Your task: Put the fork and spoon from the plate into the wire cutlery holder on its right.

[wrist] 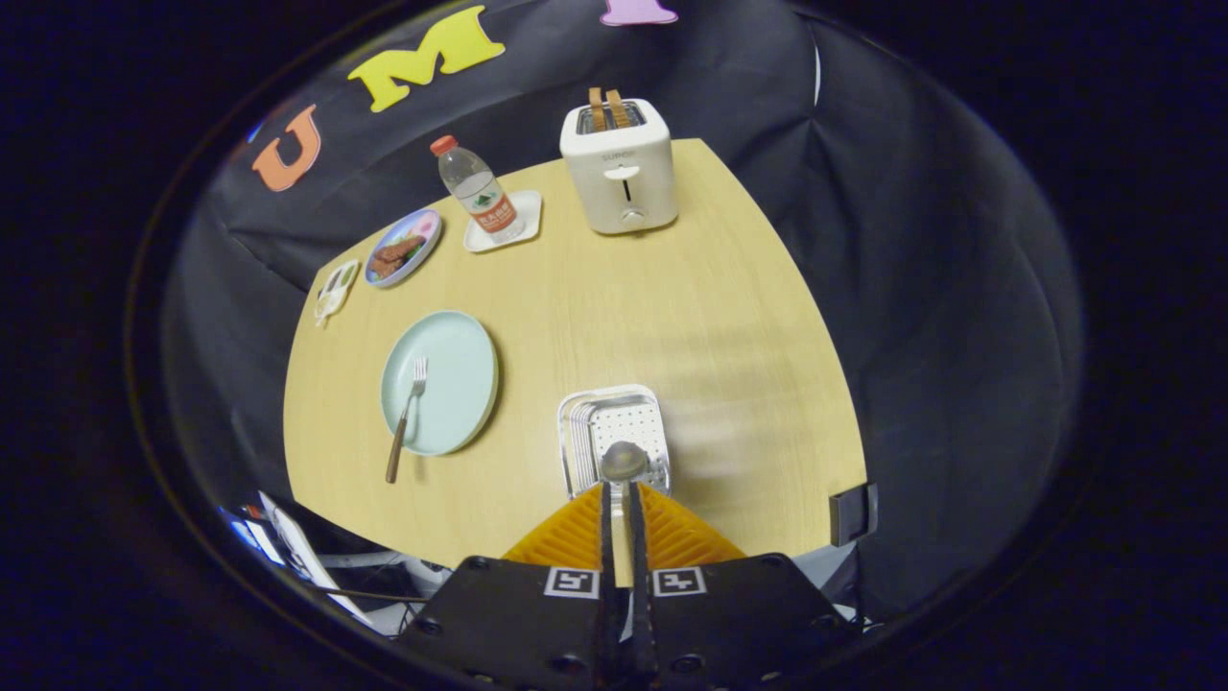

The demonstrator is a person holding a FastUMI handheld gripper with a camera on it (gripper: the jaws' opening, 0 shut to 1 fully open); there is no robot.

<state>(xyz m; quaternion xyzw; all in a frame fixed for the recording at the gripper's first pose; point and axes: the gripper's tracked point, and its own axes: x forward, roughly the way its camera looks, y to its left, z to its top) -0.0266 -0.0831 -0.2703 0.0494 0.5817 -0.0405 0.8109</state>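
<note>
My gripper is shut on the spoon. Its metal bowl sticks out just past the fingertips, right above the open top of the wire cutlery holder. To the left of the holder lies the pale green plate. The fork rests on that plate, tines away from me, and its wooden handle hangs over the near rim onto the table. The spoon's handle is hidden between the fingers.
A white toaster with two slices stands at the table's far side. Left of it a water bottle stands on a small white tray. A plate of food and a small dish lie by the far left edge.
</note>
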